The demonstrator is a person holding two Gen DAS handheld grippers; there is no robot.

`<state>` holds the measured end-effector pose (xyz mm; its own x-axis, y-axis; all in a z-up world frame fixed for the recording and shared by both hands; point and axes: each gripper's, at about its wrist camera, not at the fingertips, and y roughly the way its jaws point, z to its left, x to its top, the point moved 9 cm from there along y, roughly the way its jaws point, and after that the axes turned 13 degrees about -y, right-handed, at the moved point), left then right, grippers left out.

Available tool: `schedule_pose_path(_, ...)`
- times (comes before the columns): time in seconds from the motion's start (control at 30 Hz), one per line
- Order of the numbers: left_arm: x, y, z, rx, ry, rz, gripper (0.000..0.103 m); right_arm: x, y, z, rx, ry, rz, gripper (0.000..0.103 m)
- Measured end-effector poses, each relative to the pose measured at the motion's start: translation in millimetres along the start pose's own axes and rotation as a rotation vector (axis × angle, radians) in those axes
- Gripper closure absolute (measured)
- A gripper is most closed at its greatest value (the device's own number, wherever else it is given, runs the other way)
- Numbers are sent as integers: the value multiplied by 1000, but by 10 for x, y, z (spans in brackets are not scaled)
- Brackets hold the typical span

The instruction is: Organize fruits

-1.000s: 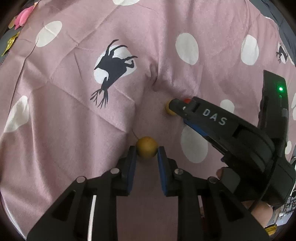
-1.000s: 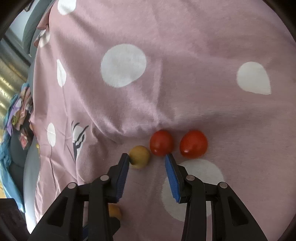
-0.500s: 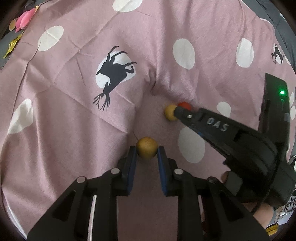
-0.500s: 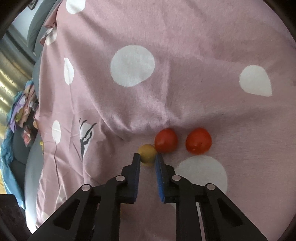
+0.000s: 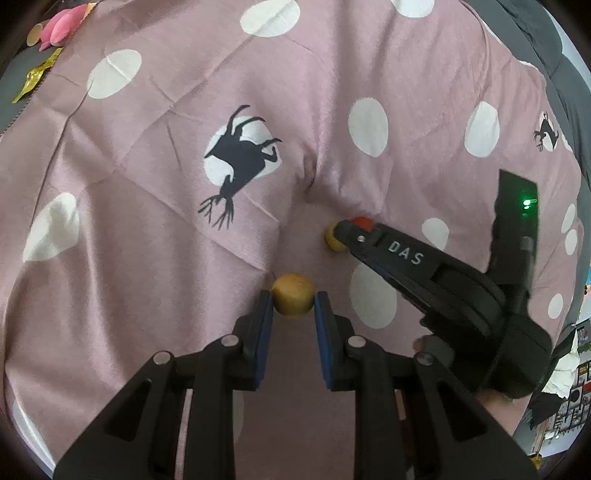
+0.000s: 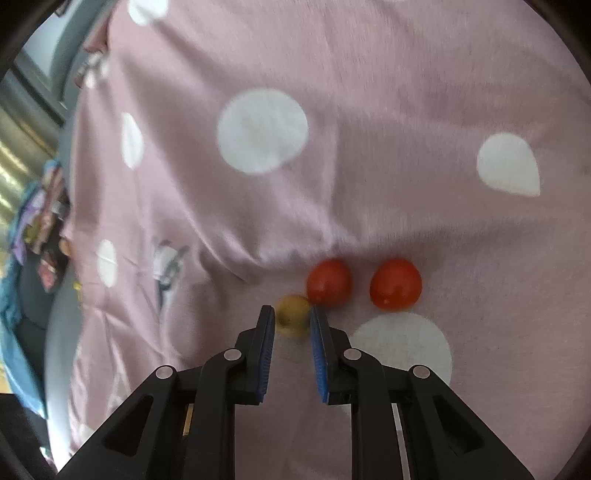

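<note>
My left gripper (image 5: pixel 293 304) is shut on a small yellow-brown round fruit (image 5: pixel 293 299), held just above the pink spotted cloth (image 5: pixel 147 240). My right gripper (image 6: pixel 293 317) is shut on a second yellow fruit (image 6: pixel 293 314) that sits on the cloth. Two red tomatoes (image 6: pixel 329 282) (image 6: pixel 395 283) lie just beyond it, the nearer one touching the yellow fruit. In the left wrist view the right gripper (image 5: pixel 341 236) reaches in from the right, with the second yellow fruit (image 5: pixel 332 240) at its tip and a bit of red tomato (image 5: pixel 361 222) behind.
The pink cloth with white dots and a black deer print (image 5: pixel 240 162) covers the whole surface, with a fold (image 5: pixel 310 173) past the fruits. Pink and gold items (image 5: pixel 55 26) lie off the cloth's far left corner. A hand (image 5: pixel 495 410) holds the right gripper.
My right gripper's jaws closed from open onto the yellow fruit beside the tomatoes. My left gripper, holding its fruit, drew back and up a little, so the cloth looks further away.
</note>
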<state>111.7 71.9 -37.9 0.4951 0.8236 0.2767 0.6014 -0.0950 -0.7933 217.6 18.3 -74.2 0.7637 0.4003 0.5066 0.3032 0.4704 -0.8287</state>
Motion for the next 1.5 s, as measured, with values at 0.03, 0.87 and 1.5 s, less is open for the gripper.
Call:
schedule_pose_path(0.03, 7, -19, 5, 0, 2, -1, 81, -8, 19, 4, 17, 10, 2, 79)
schedule_pose_path(0.87, -377, -98, -555, 14, 259, -60, 85, -789, -1370, -621, -179, 192, -192, 78)
schedule_pose_path(1.5, 141, -130, -197, 56, 65, -50, 69, -880, -1586, -811, -160, 224, -239, 78)
